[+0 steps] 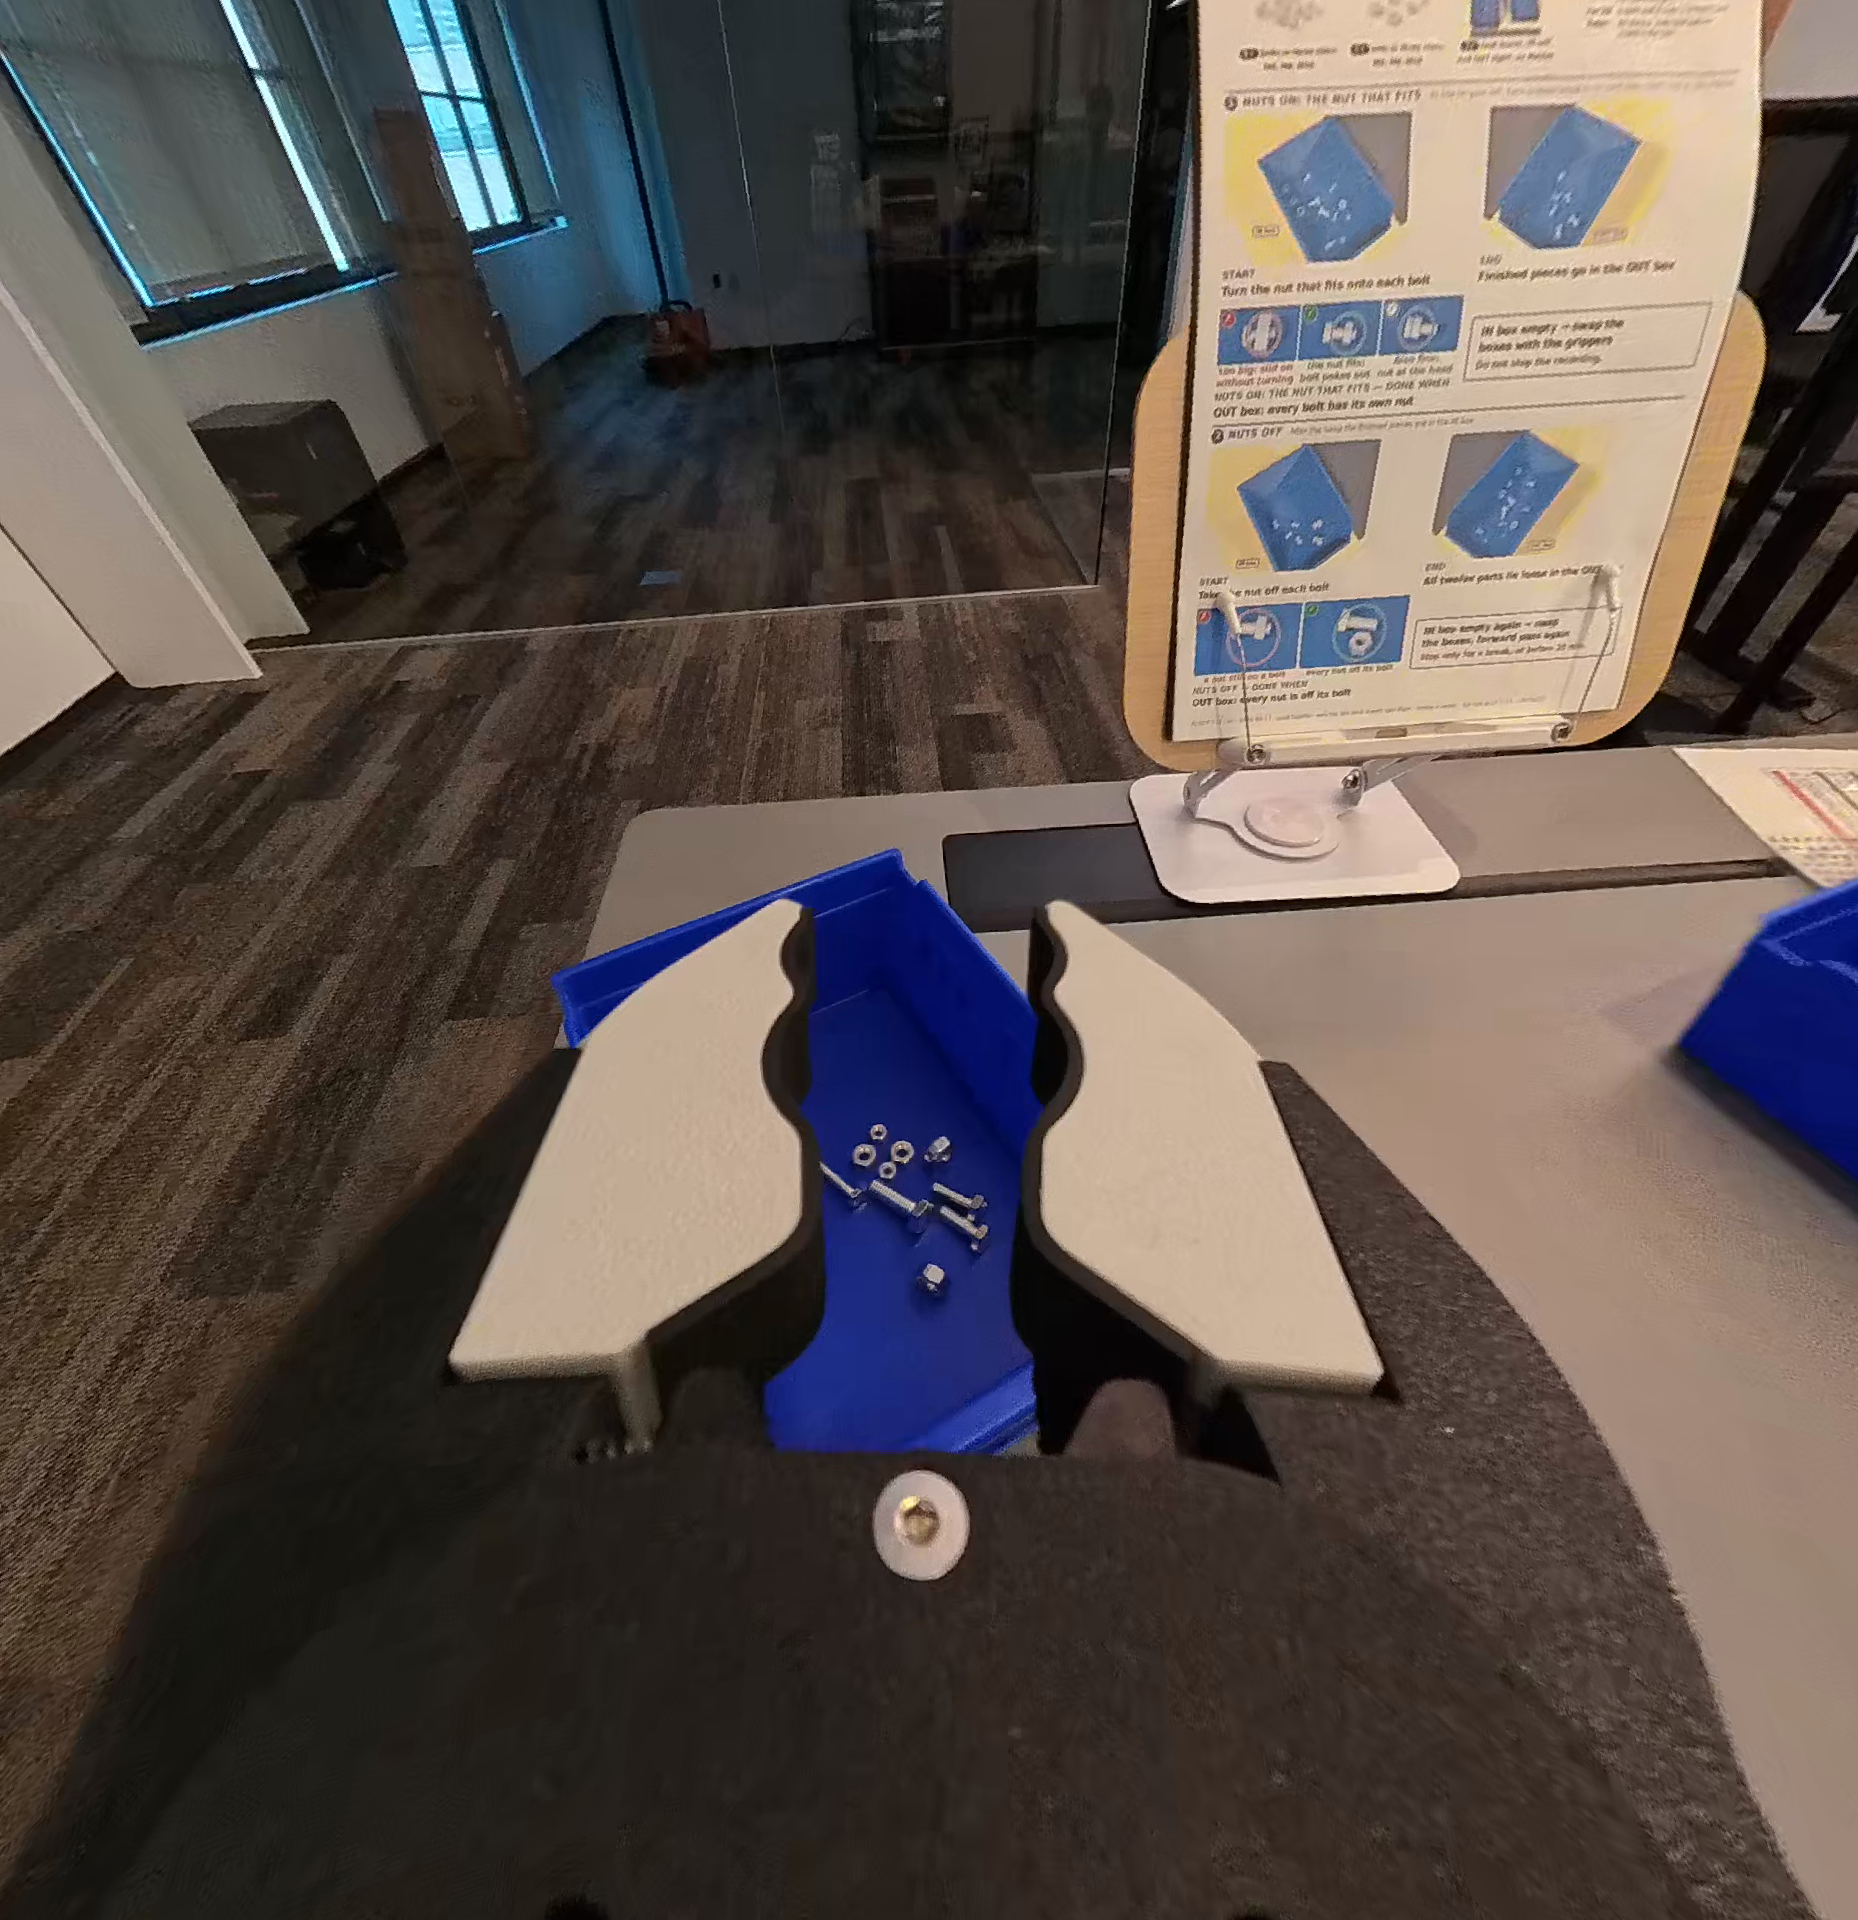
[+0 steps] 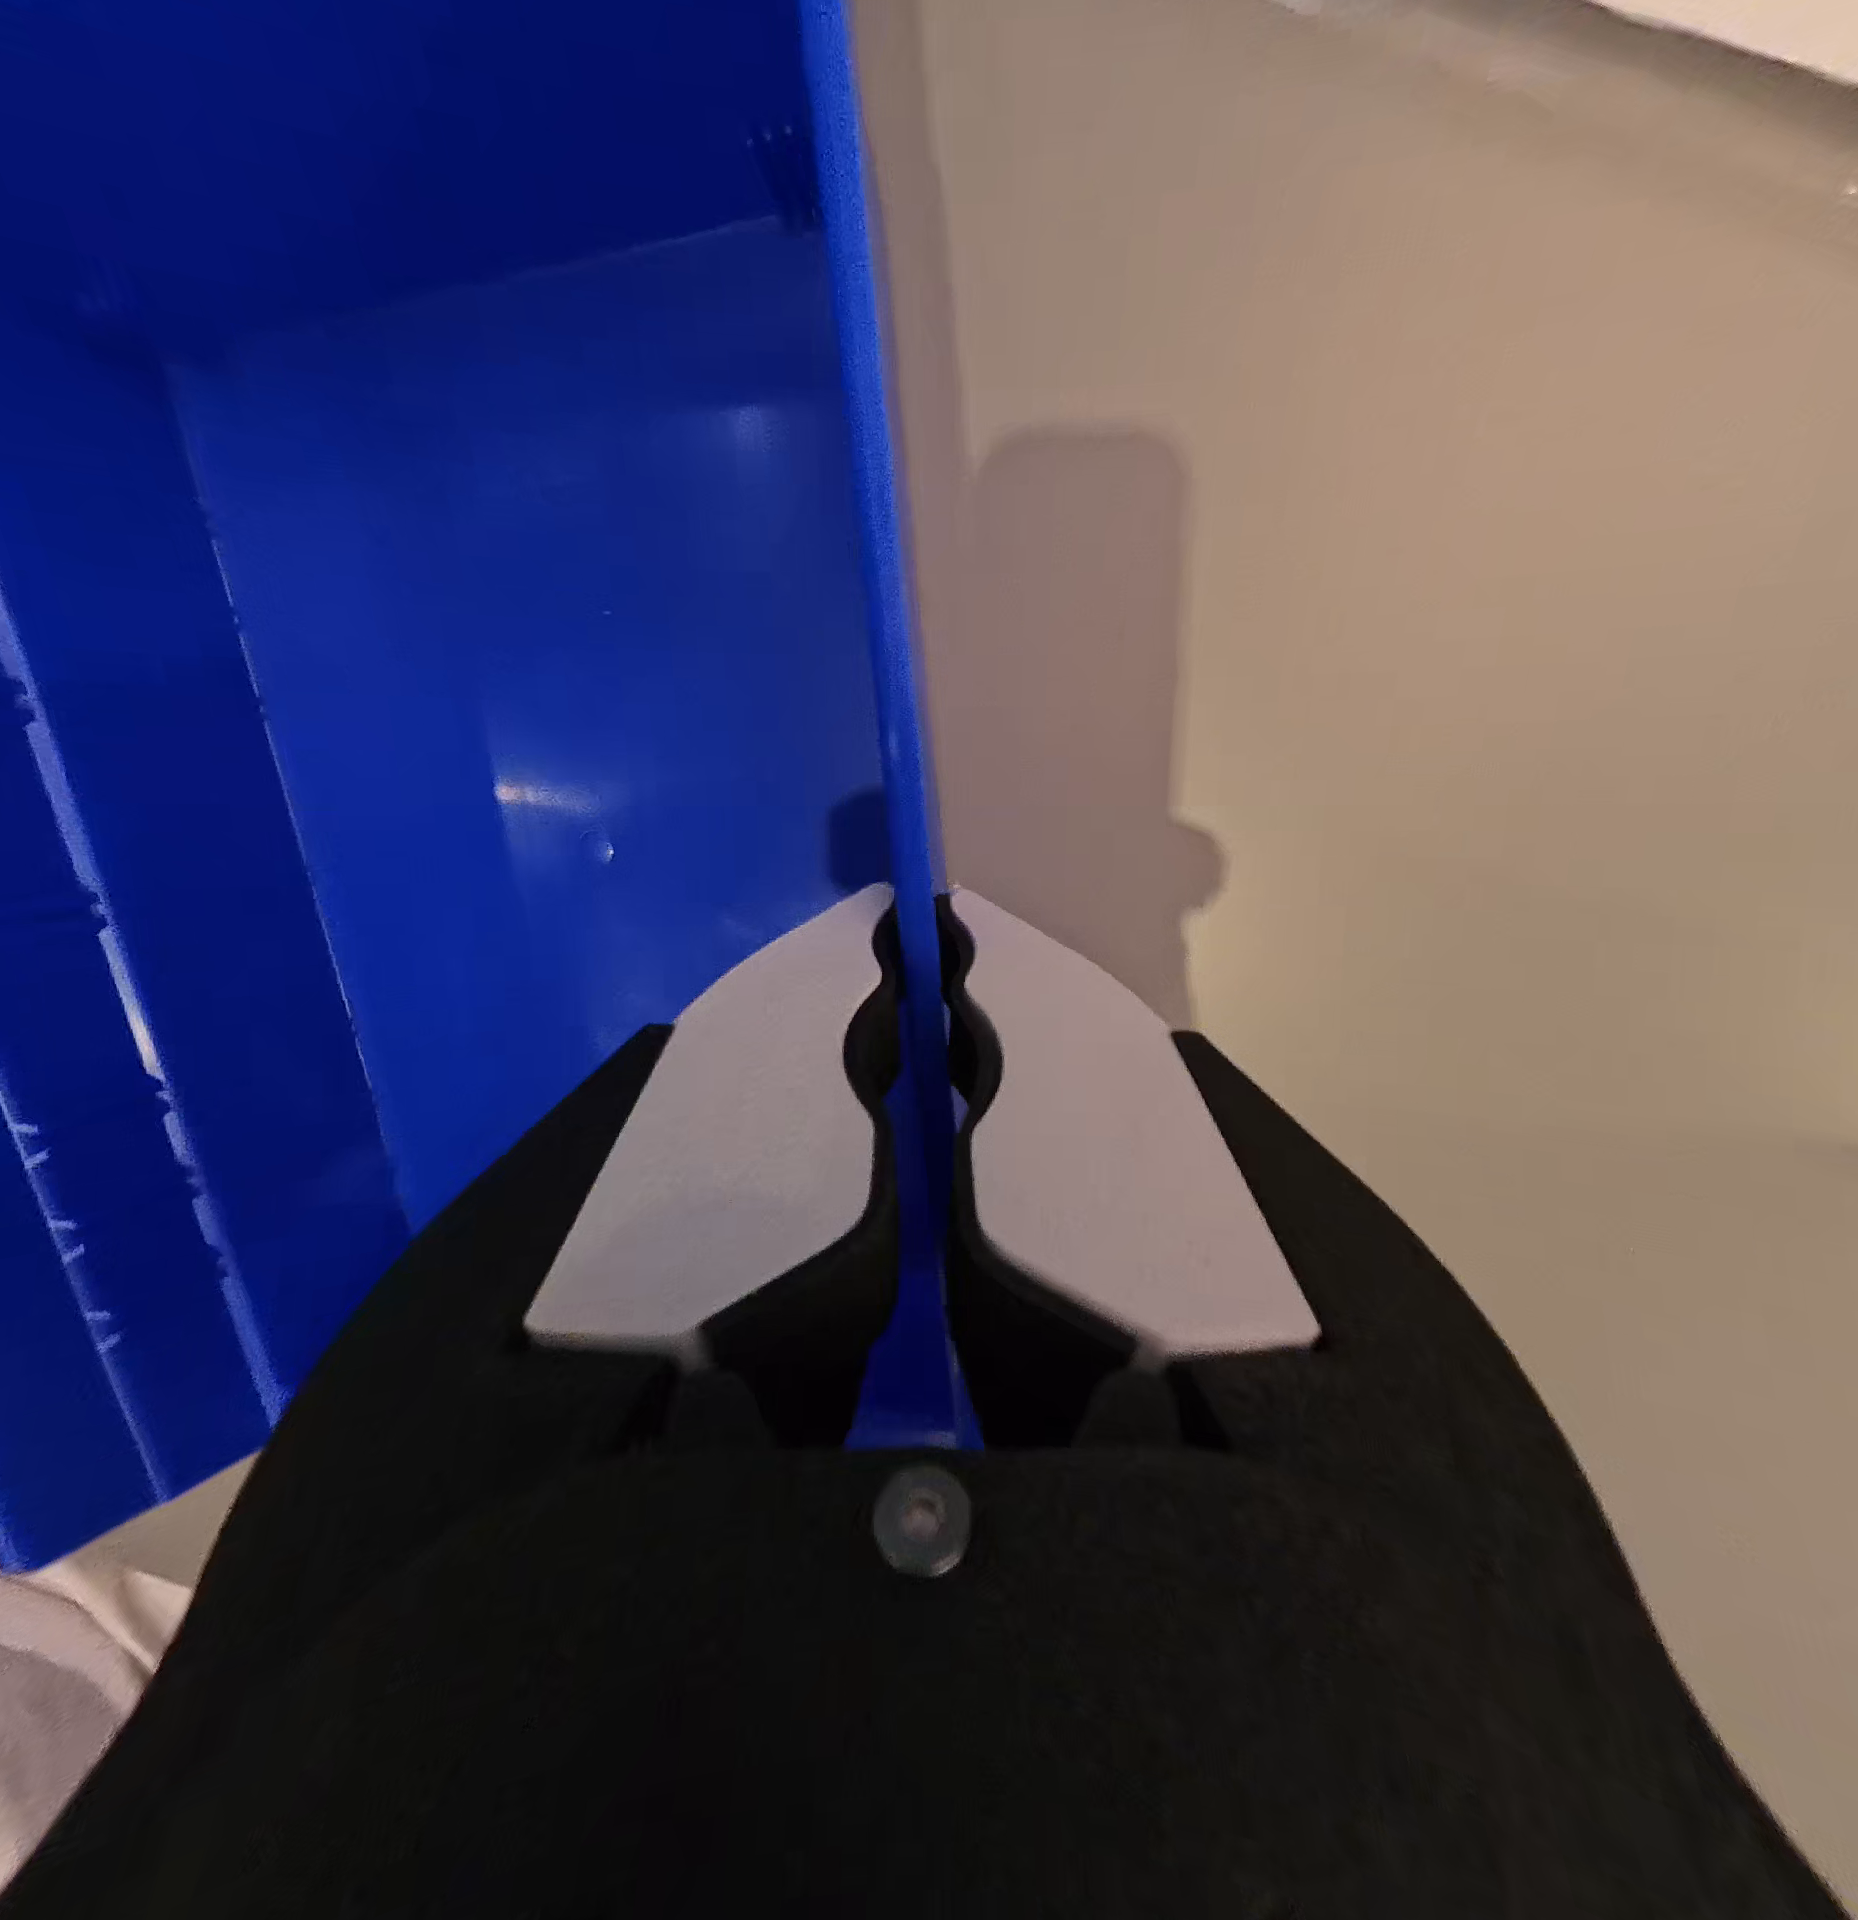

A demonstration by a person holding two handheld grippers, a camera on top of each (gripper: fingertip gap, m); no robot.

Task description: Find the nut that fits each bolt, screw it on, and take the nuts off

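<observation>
In the left wrist view a blue bin sits on the grey table near its left edge. On the bin's floor lie several small silver bolts and loose nuts. My left gripper is open and empty, held above this bin with the parts showing between its fingers. In the right wrist view my right gripper is shut on the right side wall of a second blue bin, which looks empty inside. That second bin also shows at the right edge of the left wrist view.
A printed instruction sheet on a wooden board with a white stand stands at the back of the grey table. A paper sheet lies at the far right. The table's left edge drops to dark carpet floor. The gap from one gripper's tips to the other's is roughly 75 centimeters.
</observation>
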